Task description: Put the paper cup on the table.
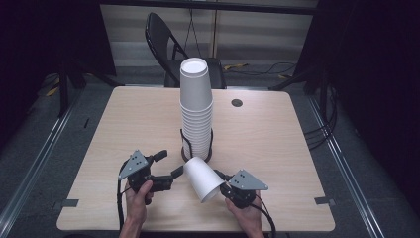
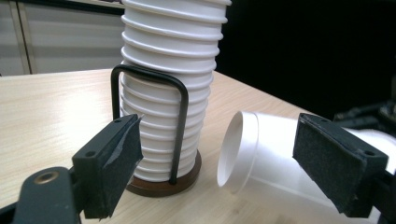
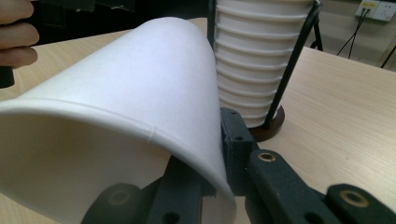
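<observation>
On the pale wooden surface (image 1: 277,144), seen from above: one tall stack of white paper cups (image 1: 196,106), upright in a black wire holder on a round dark base (image 1: 197,154), near the middle. One loose white cup (image 1: 204,178) lies tilted in front of the stack, its closed end toward the stack, its open mouth toward my right gripper (image 1: 229,189), which grips the cup at the rim. My left gripper (image 1: 167,165) sits just left of the cup, jaws spread wide and empty. A folding chair (image 1: 171,47) stands beyond the far edge.

Left gripper view: my two padded jaws stand far apart with nothing between them. The stack (image 2: 170,93) in its wire holder rises behind the left jaw; the loose cup (image 2: 266,154) lies beside it, bottom facing me.

Right gripper view: my jaws are closed on the rim wall of the cup (image 3: 116,116), one inside, one outside. The stack (image 3: 259,56) stands just behind it.
</observation>
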Demonstrator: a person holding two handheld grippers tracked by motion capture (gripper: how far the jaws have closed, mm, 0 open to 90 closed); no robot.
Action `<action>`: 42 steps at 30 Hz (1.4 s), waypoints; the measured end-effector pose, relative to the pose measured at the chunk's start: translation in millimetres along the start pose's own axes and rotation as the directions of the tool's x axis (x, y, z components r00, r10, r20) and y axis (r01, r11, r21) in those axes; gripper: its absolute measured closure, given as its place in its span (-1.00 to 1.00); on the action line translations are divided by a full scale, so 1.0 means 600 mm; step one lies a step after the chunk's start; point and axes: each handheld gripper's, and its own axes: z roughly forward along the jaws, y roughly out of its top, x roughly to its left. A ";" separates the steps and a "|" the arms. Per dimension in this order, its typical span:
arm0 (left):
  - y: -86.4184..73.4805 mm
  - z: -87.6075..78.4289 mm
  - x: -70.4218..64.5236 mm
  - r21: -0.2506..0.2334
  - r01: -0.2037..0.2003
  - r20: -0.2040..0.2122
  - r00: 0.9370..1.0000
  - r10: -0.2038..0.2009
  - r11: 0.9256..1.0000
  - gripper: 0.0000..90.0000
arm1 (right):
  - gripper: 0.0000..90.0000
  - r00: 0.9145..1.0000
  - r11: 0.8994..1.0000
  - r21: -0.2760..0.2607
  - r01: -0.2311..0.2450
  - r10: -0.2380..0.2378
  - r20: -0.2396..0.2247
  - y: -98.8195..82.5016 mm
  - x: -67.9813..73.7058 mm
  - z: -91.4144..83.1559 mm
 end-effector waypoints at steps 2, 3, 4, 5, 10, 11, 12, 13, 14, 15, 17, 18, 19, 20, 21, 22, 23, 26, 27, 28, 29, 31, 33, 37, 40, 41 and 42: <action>-0.001 0.000 -0.003 0.021 -0.024 -0.006 1.000 0.024 0.999 -0.66 | 0.92 1.000 1.000 0.012 -0.009 0.009 -0.004 0.002 -0.007 -0.002; -0.001 0.000 -0.004 0.036 -0.046 -0.006 0.999 0.046 0.998 -0.66 | 0.92 1.000 1.000 0.023 -0.013 0.014 -0.011 0.004 -0.014 -0.006; -0.001 0.000 -0.006 0.043 -0.060 -0.009 0.998 0.061 0.997 -0.66 | 0.92 1.000 1.000 0.023 -0.013 0.014 -0.011 0.004 -0.014 -0.006; -0.002 0.000 -0.008 0.054 -0.077 -0.010 0.997 0.078 0.996 -0.66 | 0.92 1.000 0.999 0.030 -0.020 0.020 -0.019 0.007 -0.019 -0.009; -0.005 0.003 -0.020 0.081 -0.161 -0.005 0.987 0.162 0.984 -0.66 | 0.92 1.000 0.998 0.057 -0.014 0.016 -0.026 0.012 -0.028 -0.011; -0.006 0.005 -0.022 0.095 -0.180 -0.006 0.983 0.181 0.979 -0.66 | 0.92 0.999 0.998 0.065 -0.014 0.016 -0.032 0.013 -0.029 -0.011; -0.008 0.005 -0.025 0.099 -0.205 0.001 0.979 0.206 0.974 -0.65 | 0.92 0.999 0.997 0.074 -0.018 0.021 -0.039 0.014 -0.031 -0.011; -0.011 0.005 -0.028 0.094 -0.253 0.038 0.967 0.251 0.963 -0.65 | 0.92 0.999 0.996 0.091 -0.017 0.021 -0.046 0.017 -0.034 -0.012; -0.011 0.005 -0.028 0.094 -0.253 0.038 0.967 0.251 0.963 -0.65 | 0.92 0.999 0.996 0.091 -0.017 0.021 -0.046 0.017 -0.034 -0.012; -0.010 0.006 -0.028 0.101 -0.264 0.025 0.965 0.263 0.959 -0.65 | 0.92 0.999 0.995 0.096 -0.016 0.021 -0.047 0.019 -0.035 -0.012; -0.009 0.005 -0.031 0.104 -0.298 0.027 0.955 0.296 0.949 -0.66 | 0.92 0.997 0.993 0.120 -0.016 0.024 -0.068 0.024 -0.040 -0.013; -0.008 0.006 -0.033 0.103 -0.310 0.033 0.951 0.308 0.945 -0.66 | 0.92 0.997 0.993 0.120 -0.016 0.024 -0.068 0.024 -0.040 -0.013; -0.008 0.008 -0.037 0.120 -0.339 0.040 0.941 0.337 0.933 -0.66 | 0.92 0.996 0.991 0.132 -0.014 0.025 -0.081 0.027 -0.042 -0.012; -0.008 0.008 -0.037 0.120 -0.339 0.040 0.941 0.337 0.933 -0.66 | 0.92 0.996 0.991 0.132 -0.014 0.025 -0.081 0.027 -0.042 -0.012; -0.010 0.011 -0.040 0.135 -0.359 0.037 0.933 0.358 0.923 -0.65 | 0.92 0.995 0.989 0.150 -0.009 0.023 -0.092 0.031 -0.044 -0.011; -0.010 0.011 -0.040 0.135 -0.359 0.037 0.933 0.358 0.923 -0.65 | 0.92 0.995 0.989 0.150 -0.009 0.023 -0.092 0.031 -0.044 -0.011; -0.011 0.013 -0.042 0.145 -0.372 0.043 0.928 0.370 0.917 -0.65 | 0.92 0.995 0.988 0.157 -0.007 0.022 -0.095 0.033 -0.045 -0.010; -0.015 0.016 -0.047 0.160 -0.402 0.037 0.915 0.402 0.901 -0.65 | 0.93 0.994 0.982 0.191 0.004 0.017 -0.111 0.038 -0.049 -0.008; -0.015 0.016 -0.049 0.163 -0.419 0.031 0.907 0.420 0.893 -0.65 | 0.93 0.993 0.980 0.198 0.008 0.015 -0.115 0.040 -0.051 -0.007; -0.016 0.016 -0.051 0.169 -0.429 0.037 0.902 0.429 0.887 -0.65 | 0.93 0.993 0.978 0.207 0.004 0.020 -0.114 0.042 -0.053 -0.007; -0.018 0.018 -0.053 0.177 -0.437 0.046 0.899 0.436 0.882 -0.65 | 0.93 0.992 0.975 0.220 0.004 0.024 -0.124 0.048 -0.060 -0.008; -0.022 0.021 -0.058 0.201 -0.466 0.038 0.882 0.469 0.861 -0.65 | 0.93 0.992 0.973 0.232 0.003 0.026 -0.124 0.054 -0.064 -0.009; -0.023 0.022 -0.061 0.201 -0.478 0.042 0.876 0.480 0.855 -0.65 | 0.93 0.990 0.969 0.245 0.014 0.021 -0.139 0.060 -0.067 -0.008; -0.027 0.027 -0.074 0.208 -0.532 0.046 0.843 0.536 0.821 -0.65 | 0.93 0.986 0.956 0.294 0.024 0.026 -0.166 0.070 -0.068 -0.003; -0.027 0.027 -0.079 0.205 -0.544 0.061 0.837 0.544 0.813 -0.65 | 0.93 0.983 0.953 0.303 0.018 0.040 -0.182 0.073 -0.069 -0.001; -0.028 0.028 -0.084 0.212 -0.567 0.065 0.821 0.568 0.796 -0.65 | 0.93 0.979 0.948 0.318 0.016 0.049 -0.196 0.075 -0.070 0.003; -0.028 0.029 -0.086 0.218 -0.581 0.071 0.811 0.581 0.784 -0.65 | 0.93 0.979 0.948 0.318 0.016 0.049 -0.196 0.075 -0.070 0.003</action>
